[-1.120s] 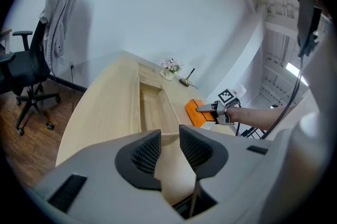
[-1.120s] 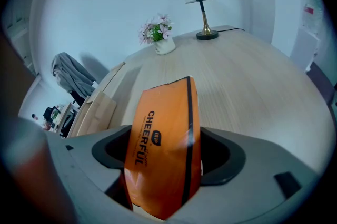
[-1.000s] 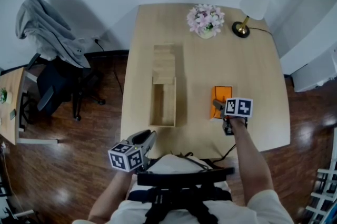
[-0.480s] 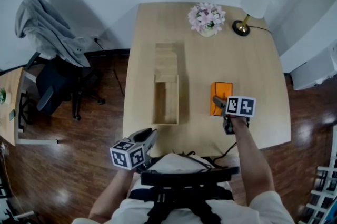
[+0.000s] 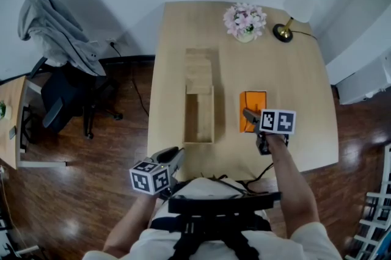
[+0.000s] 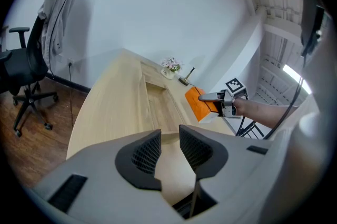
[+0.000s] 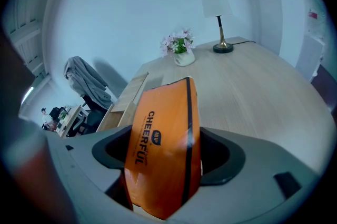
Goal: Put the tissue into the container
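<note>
Orange tissue pack (image 7: 163, 144), pinched in the right gripper (image 7: 164, 165), could have slipped by its soft wrapper or caught a wall of the container (image 5: 212, 119); left gripper (image 6: 169, 140) spread, empty.

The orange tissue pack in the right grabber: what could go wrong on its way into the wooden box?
1. The right gripper pinches the soft tissue pack near one end, so it might sag or slip out while moving.
2. The wooden box looks narrow, so the pack could catch on a wall instead of dropping in.
3. The left gripper hangs open at the table's near edge, away from the box. Nothing steadies the box, and a bump might shove it.
</note>
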A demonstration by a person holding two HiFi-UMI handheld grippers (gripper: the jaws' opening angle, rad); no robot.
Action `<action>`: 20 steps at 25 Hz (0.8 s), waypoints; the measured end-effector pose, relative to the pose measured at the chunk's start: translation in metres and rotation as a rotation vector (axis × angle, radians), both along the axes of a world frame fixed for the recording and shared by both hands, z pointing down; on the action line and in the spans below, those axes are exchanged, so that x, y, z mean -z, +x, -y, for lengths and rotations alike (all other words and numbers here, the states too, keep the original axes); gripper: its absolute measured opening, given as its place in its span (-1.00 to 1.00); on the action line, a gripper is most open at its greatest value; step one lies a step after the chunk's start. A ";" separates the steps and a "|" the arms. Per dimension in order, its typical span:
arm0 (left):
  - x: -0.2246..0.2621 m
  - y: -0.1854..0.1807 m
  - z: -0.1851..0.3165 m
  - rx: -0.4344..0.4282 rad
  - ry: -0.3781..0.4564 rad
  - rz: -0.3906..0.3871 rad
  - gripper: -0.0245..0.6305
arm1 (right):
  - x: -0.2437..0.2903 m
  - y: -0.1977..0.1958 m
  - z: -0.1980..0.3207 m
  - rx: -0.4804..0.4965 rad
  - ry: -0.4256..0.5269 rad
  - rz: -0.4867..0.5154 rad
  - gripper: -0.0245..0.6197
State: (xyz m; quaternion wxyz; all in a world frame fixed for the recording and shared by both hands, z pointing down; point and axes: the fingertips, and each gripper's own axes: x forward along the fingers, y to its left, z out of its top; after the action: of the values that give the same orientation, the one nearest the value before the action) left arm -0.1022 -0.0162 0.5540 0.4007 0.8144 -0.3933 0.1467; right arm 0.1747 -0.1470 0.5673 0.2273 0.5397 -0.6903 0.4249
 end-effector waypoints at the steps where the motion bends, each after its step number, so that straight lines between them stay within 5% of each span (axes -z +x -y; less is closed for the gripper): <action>1: 0.000 -0.002 0.001 -0.002 0.001 0.000 -0.58 | 0.001 -0.003 0.001 0.001 0.000 -0.001 0.28; 20: 0.004 -0.033 0.019 -0.040 0.027 -0.018 -0.58 | 0.015 -0.058 0.000 -0.001 0.020 0.028 0.27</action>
State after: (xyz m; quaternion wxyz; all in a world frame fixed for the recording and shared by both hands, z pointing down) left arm -0.1354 -0.0351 0.5495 0.3902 0.8286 -0.3754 0.1422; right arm 0.1166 -0.1472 0.5519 0.2117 0.5363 -0.6974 0.4257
